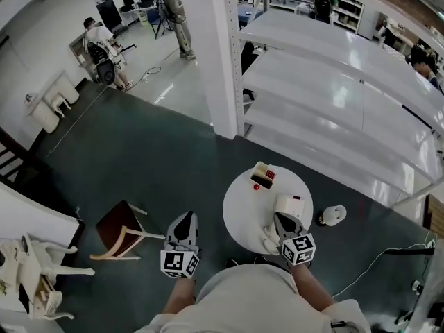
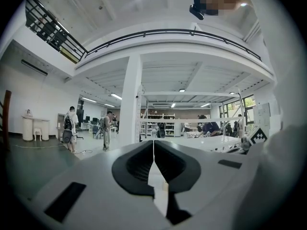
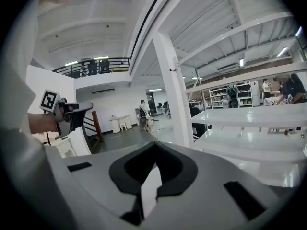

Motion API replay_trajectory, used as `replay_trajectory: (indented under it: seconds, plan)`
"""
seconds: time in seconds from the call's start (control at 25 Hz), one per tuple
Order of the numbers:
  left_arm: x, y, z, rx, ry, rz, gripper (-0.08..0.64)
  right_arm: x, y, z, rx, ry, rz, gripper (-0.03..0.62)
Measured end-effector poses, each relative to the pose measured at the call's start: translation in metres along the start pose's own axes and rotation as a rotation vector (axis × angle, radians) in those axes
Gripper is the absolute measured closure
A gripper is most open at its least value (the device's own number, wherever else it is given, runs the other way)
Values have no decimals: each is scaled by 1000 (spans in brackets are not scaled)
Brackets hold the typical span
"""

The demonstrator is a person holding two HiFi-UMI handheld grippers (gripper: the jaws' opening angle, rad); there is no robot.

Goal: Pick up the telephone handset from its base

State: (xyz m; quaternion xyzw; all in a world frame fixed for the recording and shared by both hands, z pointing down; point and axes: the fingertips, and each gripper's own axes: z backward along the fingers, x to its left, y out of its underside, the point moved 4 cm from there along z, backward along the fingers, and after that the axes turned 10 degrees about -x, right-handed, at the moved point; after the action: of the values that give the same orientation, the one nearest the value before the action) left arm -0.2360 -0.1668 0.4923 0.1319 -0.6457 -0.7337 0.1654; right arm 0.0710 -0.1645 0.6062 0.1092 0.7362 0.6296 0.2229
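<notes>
White telephone (image 1: 288,205): on the round table (image 1: 239,210), right of centre; handset not told apart from its base here.
Box (image 1: 262,175): at the table's far edge, red pieces inside.
Right gripper (image 1: 283,220): jaws together, empty, just over the telephone's near side.
Left gripper (image 1: 185,220): jaws together, empty, left of the table.

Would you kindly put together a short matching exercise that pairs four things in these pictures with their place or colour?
Things:
1. chair
2. round table
3. left gripper
4. right gripper

Place or colour:
A. over the round table
B. bears the telephone
C. dark red seat
D. over the dark floor

Pairs: 1-C, 2-B, 3-D, 4-A.
</notes>
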Motion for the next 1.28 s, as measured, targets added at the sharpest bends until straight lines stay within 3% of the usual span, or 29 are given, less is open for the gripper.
replay_trajectory:
  seconds: [0.28, 0.92, 1.28]
  plan:
    - [-1, 1, 1, 14, -4, -3, 538, -14, 41, 10, 91, 45, -24, 581]
    - [-7, 9, 4, 47, -19, 10, 538, -47, 105, 2, 271, 140, -75, 269]
    - [-4, 9, 6, 66, -37, 10, 538, -65, 128, -6, 336, 185, -131, 268]
